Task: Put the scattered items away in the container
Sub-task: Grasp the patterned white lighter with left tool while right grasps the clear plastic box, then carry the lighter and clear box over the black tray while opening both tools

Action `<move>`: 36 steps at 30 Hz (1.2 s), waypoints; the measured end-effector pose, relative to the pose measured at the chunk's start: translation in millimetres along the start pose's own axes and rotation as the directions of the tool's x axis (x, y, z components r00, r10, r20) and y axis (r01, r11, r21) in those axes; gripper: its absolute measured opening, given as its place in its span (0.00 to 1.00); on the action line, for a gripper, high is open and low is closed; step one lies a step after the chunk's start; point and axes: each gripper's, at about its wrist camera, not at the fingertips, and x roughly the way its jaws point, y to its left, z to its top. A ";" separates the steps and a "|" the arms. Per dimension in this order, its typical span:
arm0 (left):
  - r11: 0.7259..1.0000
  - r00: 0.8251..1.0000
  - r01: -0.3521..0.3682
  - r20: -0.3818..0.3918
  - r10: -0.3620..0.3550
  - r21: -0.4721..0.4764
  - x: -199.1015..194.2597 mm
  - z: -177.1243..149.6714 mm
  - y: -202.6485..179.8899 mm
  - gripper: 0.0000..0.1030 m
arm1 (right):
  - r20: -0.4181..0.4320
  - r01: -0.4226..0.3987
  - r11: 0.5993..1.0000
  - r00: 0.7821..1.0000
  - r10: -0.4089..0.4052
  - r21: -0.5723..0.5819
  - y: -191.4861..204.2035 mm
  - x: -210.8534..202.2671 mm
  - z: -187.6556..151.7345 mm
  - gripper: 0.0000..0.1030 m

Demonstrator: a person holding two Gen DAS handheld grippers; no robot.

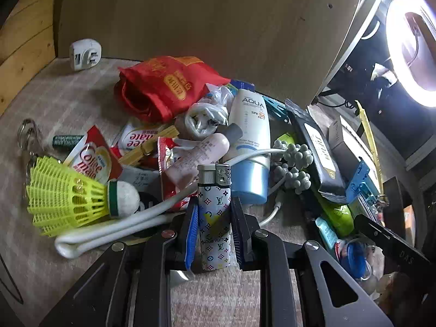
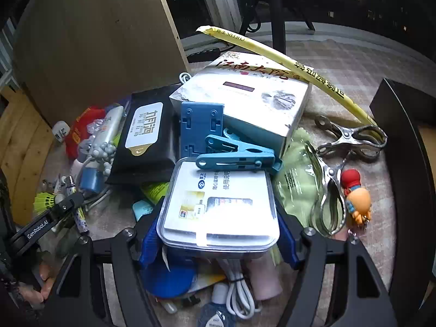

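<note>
Tidy-up, early stage; approx. all clutter still loose on tabletop, no container identifiable in either view. L gripper: jaws narrow, closed on patterned lighter, upright at pile's near edge. R gripper: jaws wide, straddling clear plastic case; contact w/ pads cannot be told. Remaining: shuttlecock, sunscreen tube, wipes pack, clips, sachets etc.

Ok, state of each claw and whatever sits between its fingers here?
Left claw: closed on the lighter.
Lighter: upright, pinched low on its body.
Right claw: wide, straddling the clear box.
Clear box: lid shut, flat on the pile.
Blue clip: lying on the clear box.
</note>
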 end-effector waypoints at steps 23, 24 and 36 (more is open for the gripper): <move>0.977 0.983 0.180 0.014 -0.183 0.115 -58.1 -12.8 -58.0 0.20 | 0.179 -0.017 0.997 0.984 0.003 0.076 -48.8 -103.7 -22.5 0.67; 0.972 0.980 0.196 0.010 -0.199 0.130 -60.1 -13.5 -67.6 0.20 | 0.191 -0.006 0.996 0.981 -0.011 0.086 -55.9 -110.5 -23.1 0.67; 0.852 0.922 0.386 -0.127 -0.365 0.354 -64.7 -47.5 -206.6 0.20 | 0.269 0.158 0.933 0.930 -0.251 0.324 -173.3 -187.8 -62.8 0.67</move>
